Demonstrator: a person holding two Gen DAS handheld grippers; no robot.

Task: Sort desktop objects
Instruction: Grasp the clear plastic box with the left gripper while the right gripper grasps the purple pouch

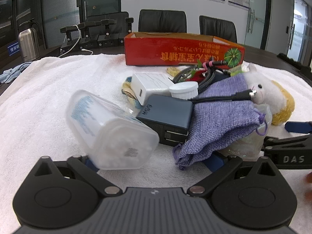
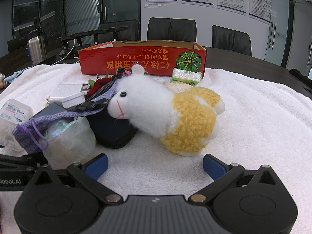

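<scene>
A pile of small objects lies on a white towel (image 1: 39, 97) before a red cardboard box (image 1: 175, 50). My left gripper (image 1: 154, 160) is open, its jaws wide apart just short of a translucent cotton-swab box (image 1: 109, 132) and a purple cloth pouch (image 1: 220, 117); a dark blue charger (image 1: 165, 115) lies between them. My right gripper (image 2: 155, 163) is open and empty just in front of a white and yellow plush sheep (image 2: 165, 113). The red box (image 2: 142, 60) stands behind the sheep.
A white charger (image 1: 150, 87), a white cap (image 1: 183, 90), cables (image 1: 224, 97) and snack packets (image 2: 185, 76) lie in the pile. An iridescent bag (image 2: 68, 136) and a dark case (image 2: 113, 132) lie left of the sheep. A steel kettle (image 1: 28, 42) and chairs stand behind.
</scene>
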